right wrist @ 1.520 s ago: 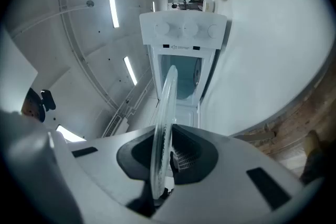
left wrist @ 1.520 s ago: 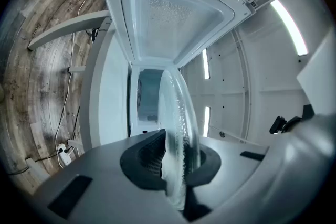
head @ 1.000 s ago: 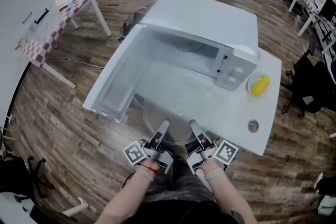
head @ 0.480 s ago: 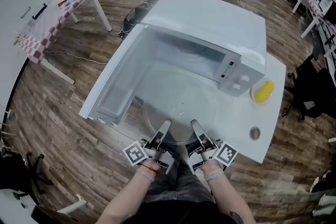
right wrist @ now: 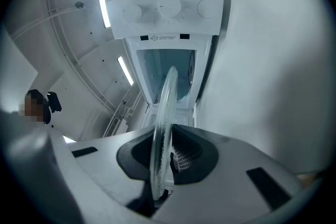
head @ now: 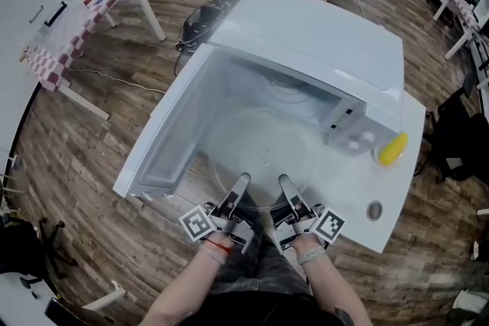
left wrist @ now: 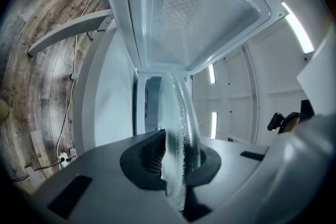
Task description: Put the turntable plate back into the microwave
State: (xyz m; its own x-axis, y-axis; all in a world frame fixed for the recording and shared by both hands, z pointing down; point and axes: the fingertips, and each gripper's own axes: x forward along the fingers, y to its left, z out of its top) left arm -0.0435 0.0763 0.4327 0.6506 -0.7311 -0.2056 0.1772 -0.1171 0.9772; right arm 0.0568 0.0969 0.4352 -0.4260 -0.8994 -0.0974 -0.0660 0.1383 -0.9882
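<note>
Room: wood-plank floor with a white table (head: 397, 187) on it; the microwave (head: 306, 50) stood on that table, its door (head: 164, 126) swung wide open on my left
Plate: the glass turntable plate (head: 260, 156) hung roughly level above the table, straight in front of the open cavity (right wrist: 168, 73); its far rim was at the mouth or just inside, and I could not tell which
Left gripper: my left gripper (head: 241, 181) was clamped on the plate's near rim, the glass edge-on between the ribbed pads
Right gripper: my right gripper (head: 284, 181) was closed on the same near rim, just beside the left one
Direction: the plate reached straight ahead of both sets of jaws, toward the cavity; being round it had no long axis, so what counted was its flat face staying level
Nearer hand: neither; both gripped side by side, equally near
Around: the control panel (right wrist: 168, 8) flanked the cavity on the right; a yellow object (head: 390, 150) and a small round thing (head: 374, 210) lay on the table to the right, well apart from the plate; a checked table (head: 69, 27) stood far off on the left
In the way: nothing lay between plate and cavity; I judged the open door, near the plate's left edge, and the panel side to be the tight spots
</note>
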